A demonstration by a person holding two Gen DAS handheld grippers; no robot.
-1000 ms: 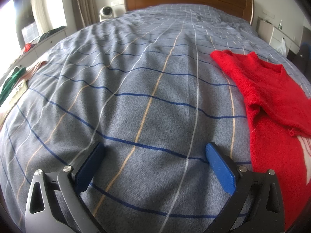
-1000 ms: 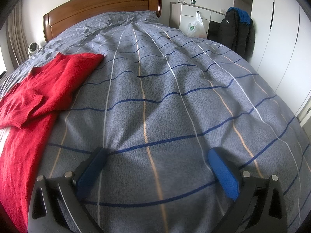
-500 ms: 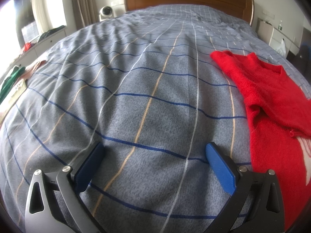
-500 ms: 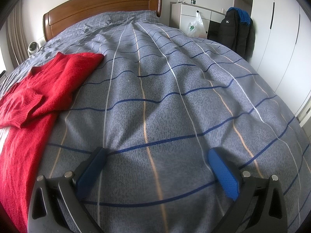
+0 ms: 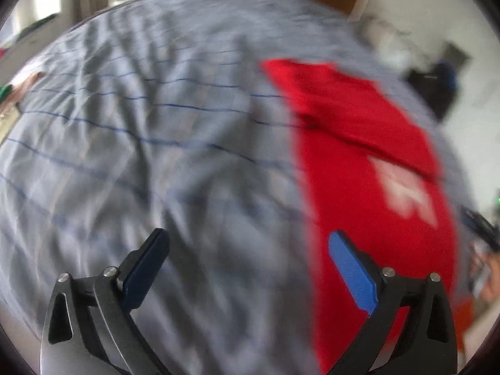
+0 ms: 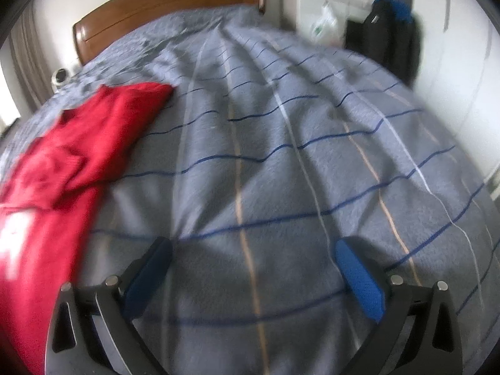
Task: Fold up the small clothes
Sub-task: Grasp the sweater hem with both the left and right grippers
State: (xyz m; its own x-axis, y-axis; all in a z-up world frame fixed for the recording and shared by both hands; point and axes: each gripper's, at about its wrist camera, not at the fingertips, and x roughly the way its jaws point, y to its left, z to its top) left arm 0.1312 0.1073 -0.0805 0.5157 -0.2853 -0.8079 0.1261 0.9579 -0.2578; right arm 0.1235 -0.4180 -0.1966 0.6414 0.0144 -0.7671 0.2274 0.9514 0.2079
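Note:
A red knitted sweater [image 5: 368,156] with a white print lies flat on the bed, one sleeve folded across its chest. My left gripper [image 5: 247,240] is open above the bedspread, its right finger over the sweater's left edge. In the right wrist view the sweater [image 6: 62,162] lies at the left. My right gripper [image 6: 253,250] hangs open over bare bedspread to the right of the garment, with nothing between its fingers. Both views are blurred by motion.
The grey checked bedspread [image 6: 297,156] covers the bed, with a wooden headboard [image 6: 162,9] at the far end. A white cabinet with a plastic bag [image 6: 322,25] and a dark jacket [image 6: 390,31] stand at the right. A person's hand [image 5: 487,278] shows at the right edge.
Both views have swung towards the sweater. The left gripper has moved right, so that the garment now fills more of its view. Both stay open.

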